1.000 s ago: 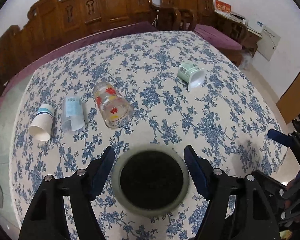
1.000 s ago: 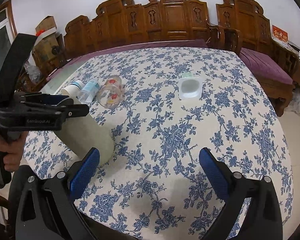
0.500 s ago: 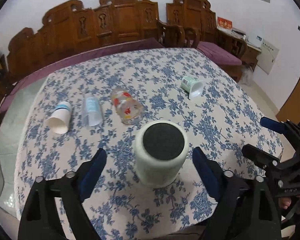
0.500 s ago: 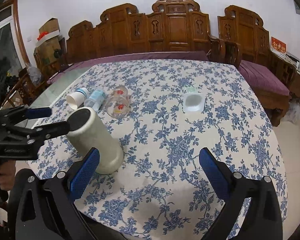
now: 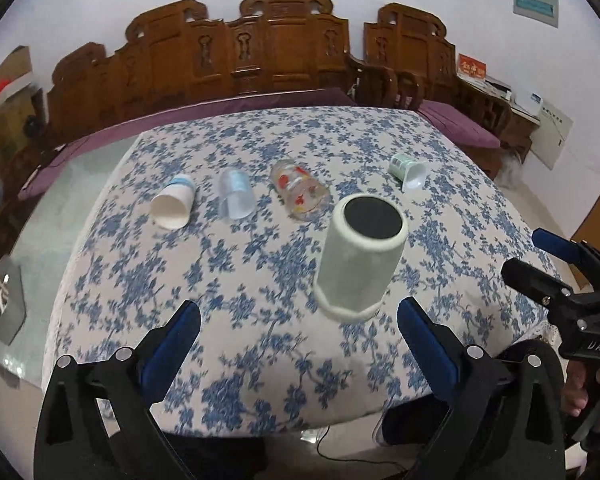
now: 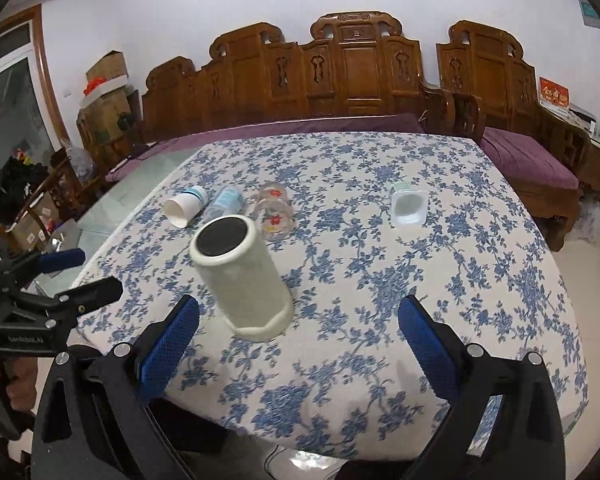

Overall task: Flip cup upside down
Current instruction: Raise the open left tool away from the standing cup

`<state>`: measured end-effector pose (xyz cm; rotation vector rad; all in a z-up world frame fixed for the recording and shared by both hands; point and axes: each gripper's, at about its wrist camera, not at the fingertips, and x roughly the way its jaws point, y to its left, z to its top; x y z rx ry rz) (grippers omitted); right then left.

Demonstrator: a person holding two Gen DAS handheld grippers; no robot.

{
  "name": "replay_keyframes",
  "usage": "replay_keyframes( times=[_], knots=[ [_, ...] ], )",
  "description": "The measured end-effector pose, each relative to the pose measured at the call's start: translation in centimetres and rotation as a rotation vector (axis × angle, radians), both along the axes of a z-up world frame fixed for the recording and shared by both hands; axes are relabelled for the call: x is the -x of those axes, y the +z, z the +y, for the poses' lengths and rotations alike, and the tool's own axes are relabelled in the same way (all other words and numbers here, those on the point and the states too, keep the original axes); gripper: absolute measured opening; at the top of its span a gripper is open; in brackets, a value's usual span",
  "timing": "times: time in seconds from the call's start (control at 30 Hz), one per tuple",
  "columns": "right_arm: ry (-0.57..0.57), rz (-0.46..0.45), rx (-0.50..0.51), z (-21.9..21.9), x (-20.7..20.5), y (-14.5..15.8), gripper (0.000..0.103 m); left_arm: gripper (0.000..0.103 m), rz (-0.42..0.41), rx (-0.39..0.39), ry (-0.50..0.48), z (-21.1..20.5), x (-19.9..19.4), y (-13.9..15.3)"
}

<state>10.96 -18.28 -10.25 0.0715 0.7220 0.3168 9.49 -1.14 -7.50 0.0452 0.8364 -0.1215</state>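
Note:
A tall pale cup (image 5: 360, 264) stands upside down on the floral tablecloth (image 5: 260, 280), its dark base facing up. It also shows in the right wrist view (image 6: 244, 276). My left gripper (image 5: 298, 320) is open and empty, drawn back from the cup near the table's front edge. My right gripper (image 6: 298, 320) is open and empty, just in front of the cup and to its right. Each gripper appears in the other's view: the right one (image 5: 556, 264) at the right edge, the left one (image 6: 68, 276) at the left edge.
Several cups lie on their sides farther back: a white paper cup (image 5: 172, 206), a clear plastic cup (image 5: 236, 196), a glass with red print (image 5: 300, 192) and a green-and-white cup (image 5: 408, 170). Carved wooden benches (image 5: 260, 52) ring the table's far side.
My left gripper let go of the pale cup, opened wide and pulled back and up. The cup now stands alone, upside down. My right gripper also rose and drew back.

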Motion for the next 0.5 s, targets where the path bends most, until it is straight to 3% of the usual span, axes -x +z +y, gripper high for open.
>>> replay_keyframes(
  times=[0.5],
  knots=[
    [-0.048,-0.017,0.019,1.0,3.0,-0.1,0.100,0.095,-0.041,0.011,0.052,1.9,4.4,0.7]
  ],
)
